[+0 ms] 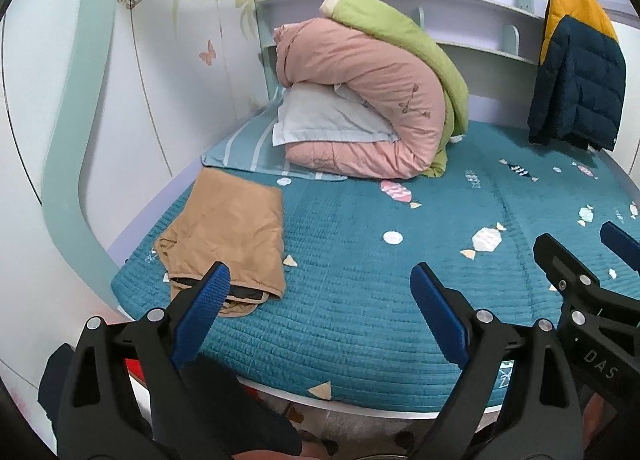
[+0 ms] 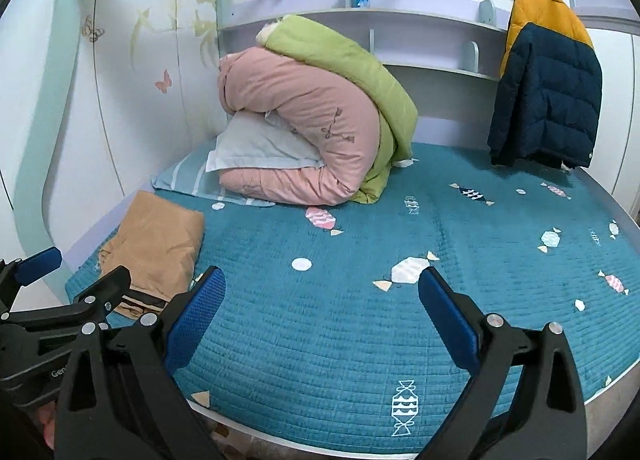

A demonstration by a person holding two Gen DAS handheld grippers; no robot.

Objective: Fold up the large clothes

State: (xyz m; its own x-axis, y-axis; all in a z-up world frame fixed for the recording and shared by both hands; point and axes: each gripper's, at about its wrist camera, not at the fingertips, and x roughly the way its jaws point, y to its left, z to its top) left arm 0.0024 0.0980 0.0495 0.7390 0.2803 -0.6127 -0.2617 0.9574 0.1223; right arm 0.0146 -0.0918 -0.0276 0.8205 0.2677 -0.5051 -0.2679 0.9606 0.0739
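Observation:
A tan garment [image 1: 228,236] lies folded at the near left corner of the teal quilted bed [image 1: 360,300], also seen as the tan garment [image 2: 154,252] in the right wrist view. A navy and yellow puffer jacket [image 1: 576,72] hangs at the far right; the same jacket [image 2: 548,88] shows in the right wrist view. My left gripper [image 1: 320,280] stands open at the bed's near edge, its left fingertip just in front of the tan garment. My right gripper [image 2: 322,284] is open beside it, with nothing between its fingers.
A rolled pink and green duvet [image 1: 372,100] with a pale pillow [image 1: 324,120] sits at the head of the bed. White wardrobe doors [image 1: 172,60] line the left side. Shelves [image 1: 460,0] run along the back wall. The bed's middle shows bare teal quilt [image 2: 360,260].

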